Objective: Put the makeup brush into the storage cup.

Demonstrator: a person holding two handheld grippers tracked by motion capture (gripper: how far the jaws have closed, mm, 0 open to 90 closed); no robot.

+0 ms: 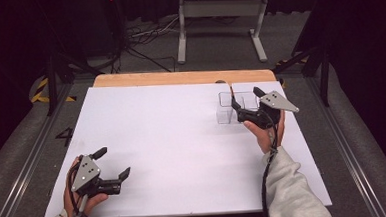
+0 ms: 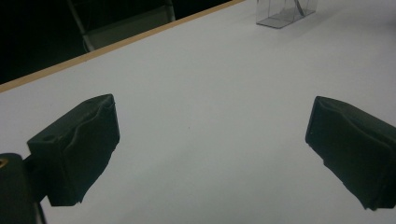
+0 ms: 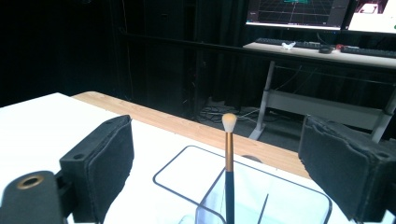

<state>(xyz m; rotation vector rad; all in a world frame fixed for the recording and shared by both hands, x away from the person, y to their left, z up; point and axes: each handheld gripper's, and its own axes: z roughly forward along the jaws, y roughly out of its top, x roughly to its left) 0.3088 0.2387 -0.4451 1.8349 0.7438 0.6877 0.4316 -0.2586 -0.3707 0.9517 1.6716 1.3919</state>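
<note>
Presently, the white desk (image 1: pixel 182 139) carries a clear compartmented organizer (image 1: pixel 229 108) at the upper right of the high view, near the wooden far edge. A makeup brush (image 3: pixel 228 154) with a pale tip, gold ferrule and dark handle stands upright in one compartment. The right gripper (image 1: pixel 245 102) hangs at the organizer, fingers (image 3: pixel 100 165) spread wide to either side of the brush, touching nothing. The left gripper (image 1: pixel 113 164) sits at the lower left of the frame over bare desk, fingers (image 2: pixel 74 147) wide apart and empty.

White table (image 1: pixel 172 139), clear organizer (image 1: pixel 226 109), copper-banded brush (image 3: pixel 229 154).
</note>
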